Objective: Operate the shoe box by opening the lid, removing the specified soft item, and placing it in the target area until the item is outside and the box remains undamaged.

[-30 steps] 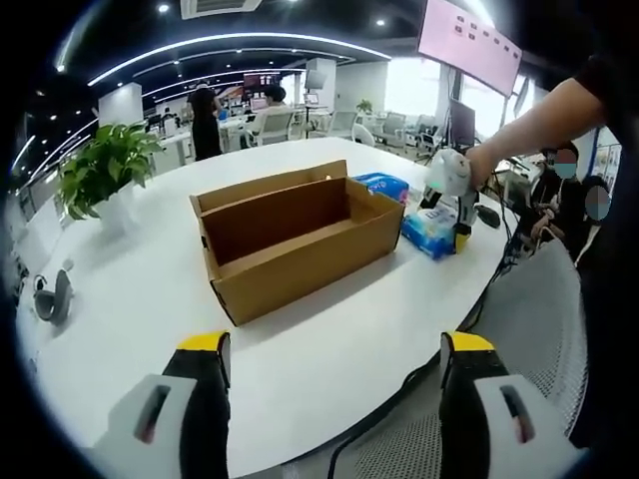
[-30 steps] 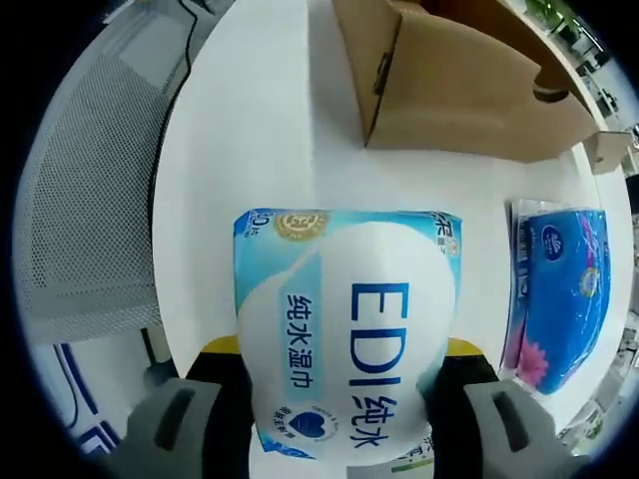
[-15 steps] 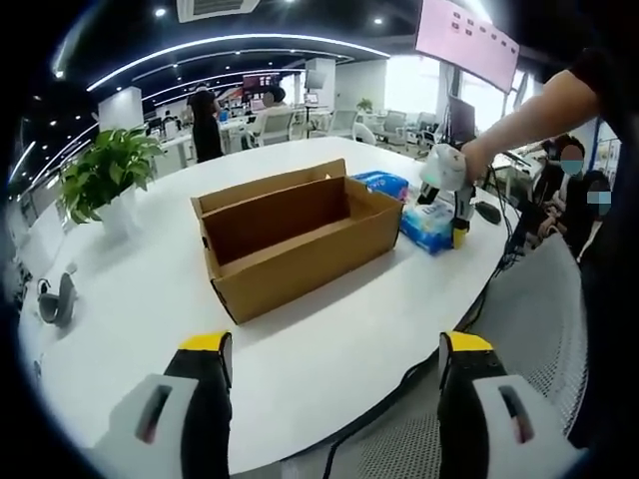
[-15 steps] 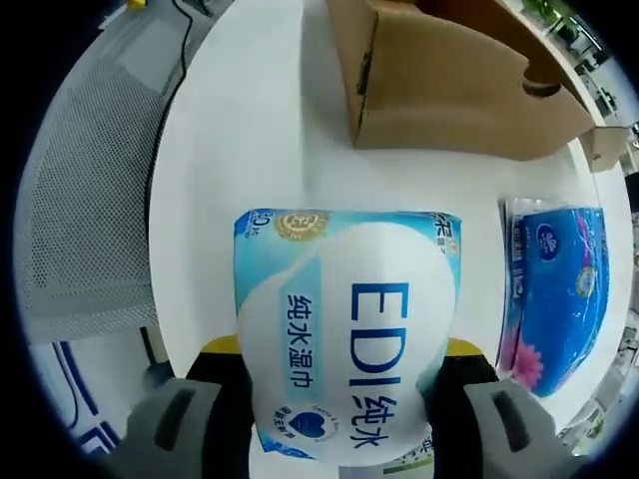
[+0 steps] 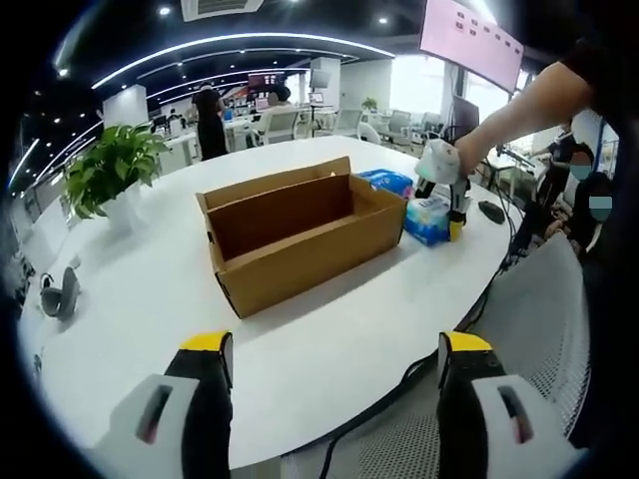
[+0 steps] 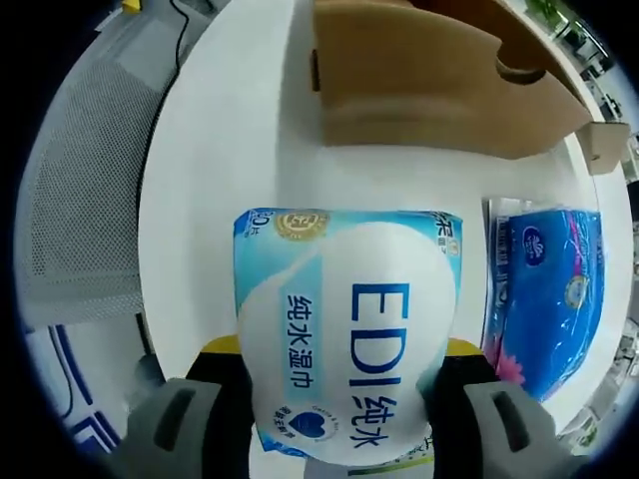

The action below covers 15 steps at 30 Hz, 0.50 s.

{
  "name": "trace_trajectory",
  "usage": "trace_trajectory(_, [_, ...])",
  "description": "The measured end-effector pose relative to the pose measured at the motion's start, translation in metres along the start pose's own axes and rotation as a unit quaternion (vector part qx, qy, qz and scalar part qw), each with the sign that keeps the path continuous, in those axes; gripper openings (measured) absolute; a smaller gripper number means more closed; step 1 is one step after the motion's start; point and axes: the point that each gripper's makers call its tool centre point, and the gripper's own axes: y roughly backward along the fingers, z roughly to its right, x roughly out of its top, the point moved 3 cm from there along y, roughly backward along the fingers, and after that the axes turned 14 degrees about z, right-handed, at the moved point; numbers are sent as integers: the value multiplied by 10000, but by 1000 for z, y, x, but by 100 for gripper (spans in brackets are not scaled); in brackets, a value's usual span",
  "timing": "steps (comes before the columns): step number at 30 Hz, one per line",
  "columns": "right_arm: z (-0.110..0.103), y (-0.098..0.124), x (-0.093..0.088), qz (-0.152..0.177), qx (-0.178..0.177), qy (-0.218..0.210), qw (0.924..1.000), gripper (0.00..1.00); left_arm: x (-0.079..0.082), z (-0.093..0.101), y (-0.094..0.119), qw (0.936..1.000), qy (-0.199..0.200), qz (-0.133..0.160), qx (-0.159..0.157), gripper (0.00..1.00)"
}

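An open brown cardboard shoe box (image 5: 295, 238) stands in the middle of the white table (image 5: 130, 299). My left gripper (image 5: 334, 349) hangs open over the table's near edge, nothing between its jaws. Right of the box, my right gripper (image 5: 444, 205) holds a light blue wet wipe pack (image 5: 427, 220) just above the table. In the right gripper view that wet wipe pack (image 6: 347, 329) bulges between the jaws of my right gripper (image 6: 339, 374), which is shut on it. The shoe box end wall (image 6: 429, 85) lies ahead of it.
A darker blue tissue pack (image 6: 544, 289) lies on the table beside the box, also the tissue pack (image 5: 384, 183) behind the box corner. A potted plant (image 5: 105, 170) stands at the far left. A mesh chair (image 6: 85, 170) and cables sit off the table's edge. People stand behind.
My right gripper has carried the wet wipe pack a little closer to the box end and the tissue pack. The left gripper stays open and nearly still.
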Motion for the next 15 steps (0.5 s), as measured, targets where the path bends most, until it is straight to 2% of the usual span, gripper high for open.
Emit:
trace_trajectory(6, [11,1,-1,-12,17,47,10000,69,-5,-1,0,9999,-49,-93,45,84])
trace_trajectory(15, [16,1,-3,1,6,41,10000,70,-3,-4,-1,9999,-105,-113,47,83])
